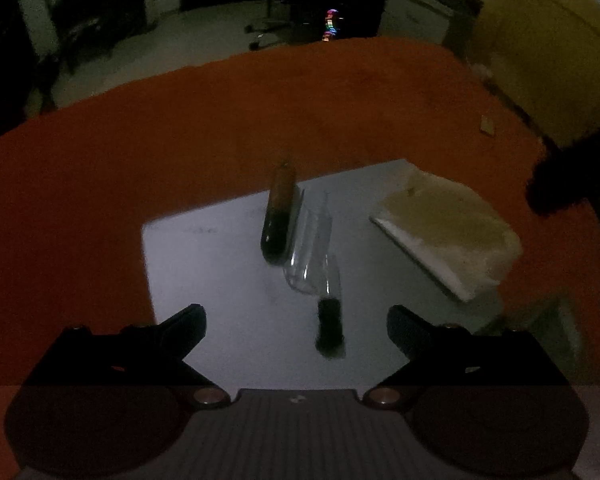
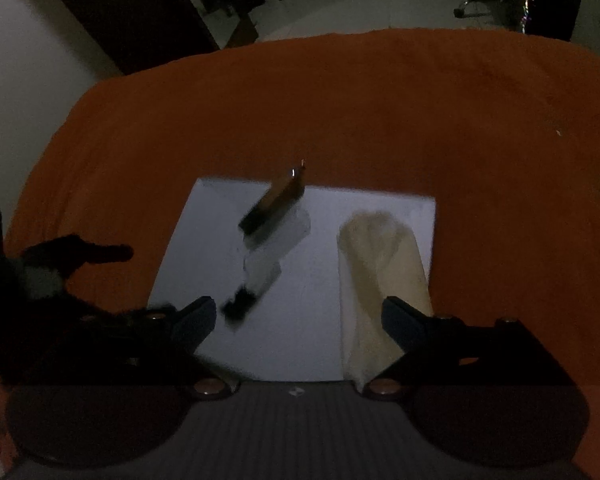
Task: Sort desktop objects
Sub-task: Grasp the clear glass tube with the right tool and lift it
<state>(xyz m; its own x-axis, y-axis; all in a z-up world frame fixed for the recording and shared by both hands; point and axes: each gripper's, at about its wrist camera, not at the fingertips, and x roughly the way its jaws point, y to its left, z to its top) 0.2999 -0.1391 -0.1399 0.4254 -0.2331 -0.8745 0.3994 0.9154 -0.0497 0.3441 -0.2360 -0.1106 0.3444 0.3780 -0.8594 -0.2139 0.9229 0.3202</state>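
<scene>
A white mat [image 1: 204, 256] [image 2: 308, 340] lies on an orange cloth. On it lie a brown and black pen-like object [image 1: 278, 216] [image 2: 270, 206], a clear plastic cap or case [image 1: 306, 256] [image 2: 278, 246], a small knife with a black handle [image 1: 330, 312] [image 2: 244, 300], and a pale yellow tissue pack [image 1: 444, 228] [image 2: 380, 264]. My left gripper [image 1: 296, 326] is open and empty just before the knife. My right gripper [image 2: 298, 320] is open and empty over the mat, its right finger [image 2: 404, 320] in front of the pack.
The orange cloth [image 1: 180, 128] [image 2: 340, 112] covers the table. The other gripper shows as a dark shape at the right edge of the left wrist view [image 1: 572, 176] and at the left of the right wrist view [image 2: 60, 264]. A small tan piece [image 1: 487, 125] lies far right.
</scene>
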